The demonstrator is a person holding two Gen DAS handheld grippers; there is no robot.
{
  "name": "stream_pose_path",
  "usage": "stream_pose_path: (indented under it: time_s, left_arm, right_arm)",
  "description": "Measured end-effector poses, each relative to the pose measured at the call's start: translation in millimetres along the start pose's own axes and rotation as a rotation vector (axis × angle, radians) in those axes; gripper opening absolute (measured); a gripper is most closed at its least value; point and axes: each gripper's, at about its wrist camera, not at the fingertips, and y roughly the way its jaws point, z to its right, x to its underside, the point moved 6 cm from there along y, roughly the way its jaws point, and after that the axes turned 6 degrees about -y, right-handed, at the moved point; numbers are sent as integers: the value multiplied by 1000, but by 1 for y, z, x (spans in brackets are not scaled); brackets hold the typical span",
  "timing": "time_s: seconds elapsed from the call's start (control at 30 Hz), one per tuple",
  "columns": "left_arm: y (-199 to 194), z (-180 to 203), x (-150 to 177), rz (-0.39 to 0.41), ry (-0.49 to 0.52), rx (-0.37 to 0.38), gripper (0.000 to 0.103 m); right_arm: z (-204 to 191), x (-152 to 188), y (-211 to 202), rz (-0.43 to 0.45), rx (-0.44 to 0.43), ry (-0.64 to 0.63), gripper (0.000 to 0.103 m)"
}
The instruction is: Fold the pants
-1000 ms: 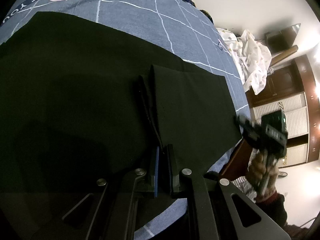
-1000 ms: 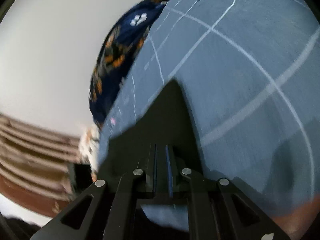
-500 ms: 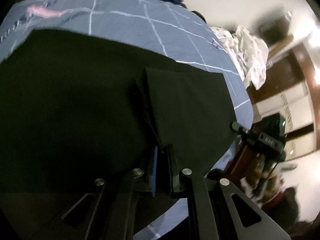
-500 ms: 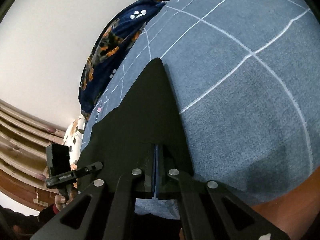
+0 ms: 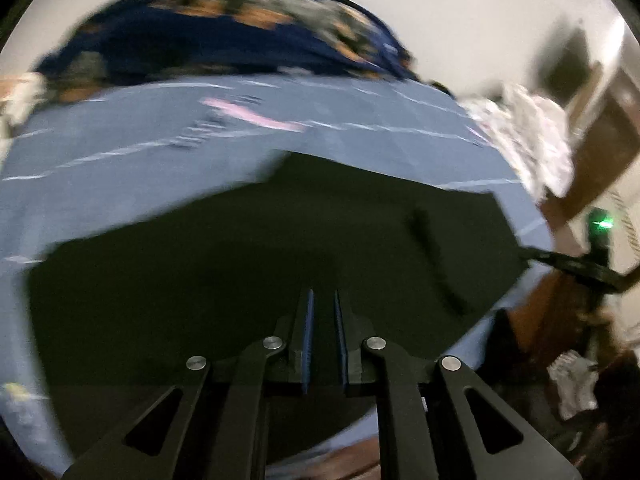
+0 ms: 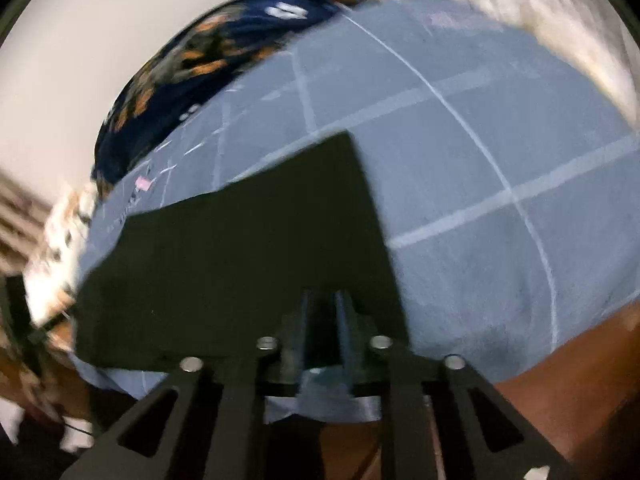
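Observation:
The black pants (image 5: 240, 264) lie flat on the blue checked bedsheet (image 5: 120, 152), folded into a broad dark shape. My left gripper (image 5: 322, 300) hovers over the near edge of the pants with a narrow gap between its blue pads, holding nothing. In the right wrist view the pants (image 6: 240, 248) fill the lower left, one corner pointing away. My right gripper (image 6: 325, 300) sits at their near right edge, jaws slightly apart and empty. The right gripper also shows in the left wrist view (image 5: 576, 264) at the far right edge of the pants.
A dark blue patterned blanket (image 5: 224, 36) is bunched at the far side of the bed (image 6: 480, 184). White clothes (image 5: 532, 136) are piled at the right. Brown wooden furniture (image 5: 600, 128) stands beyond. The bed's brown wooden edge (image 6: 580, 380) is at lower right.
Both grippers have let go of the pants and pulled back and up; the right jaws, shut half a second ago, now stand apart. Both views swing, so the frames are blurred.

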Motion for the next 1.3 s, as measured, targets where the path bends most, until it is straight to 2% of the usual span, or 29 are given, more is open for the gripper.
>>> stream_pose_path:
  time_s: [0.03,0.07,0.1,0.13,0.17,0.23,0.3,0.37,0.5,0.57,0.7,0.8,0.83,0.9,1.07,1.17,1.23,1.3]
  left_arm:
    - [-12,-28,-2,17,-11,-53,31]
    - [-20,-51,-2,28,-27,-95,38]
    - [-31,-80,-3,47,-63,-139,41]
    - [-40,-105,-3,62,-99,-160,41]
    - [-45,-123,-3,62,-124,-163,41]
    - [-48,-162,2,25,-196,-128,41]
    - [-40,-179,7,-25,-223,-44,41]
    - [-25,-192,11,-71,-217,-51,41]
    - [-4,-191,15,-122,-224,83,42]
    - [5,-184,12,-143,-158,93,43]
    - [15,-173,2,-152,-103,135,60]
    - [16,-160,3,-152,-35,142,78]
    - [17,-155,5,-151,-4,132,79]
    - [16,-153,7,-143,23,125,79]
    - [10,-164,6,-106,-52,179,79]
    - [8,-166,7,-88,-61,146,68]
    - [7,-169,9,-70,-52,103,52]
    - [4,-172,10,-59,-73,102,48]
  right_arm:
    - [-15,-3,-5,23,-5,-39,29]
    - [-30,-5,-8,41,-23,-66,39]
    - [-38,-6,-9,48,-36,-77,45]
    - [-52,-7,-9,54,-66,-87,56]
    - [-63,-6,-7,54,-93,-91,61]
    - [-88,-4,1,40,-151,-94,61]
    - [-108,0,11,11,-201,-101,61]
    - [-125,3,20,-12,-234,-111,61]
    - [-167,5,33,-34,-305,-145,61]
    - [-189,5,37,-41,-304,-193,61]
    - [-233,6,44,-52,-267,-327,61]
    - [-256,4,48,-61,-278,-361,62]
    - [-261,3,48,-61,-280,-368,63]
    - [-269,2,51,-65,-263,-392,66]
    - [-274,3,61,-85,-159,-462,69]
    - [-273,1,66,-84,-107,-492,69]
    - [-273,0,69,-82,-68,-517,70]
    - [-273,-1,72,-79,-32,-541,71]
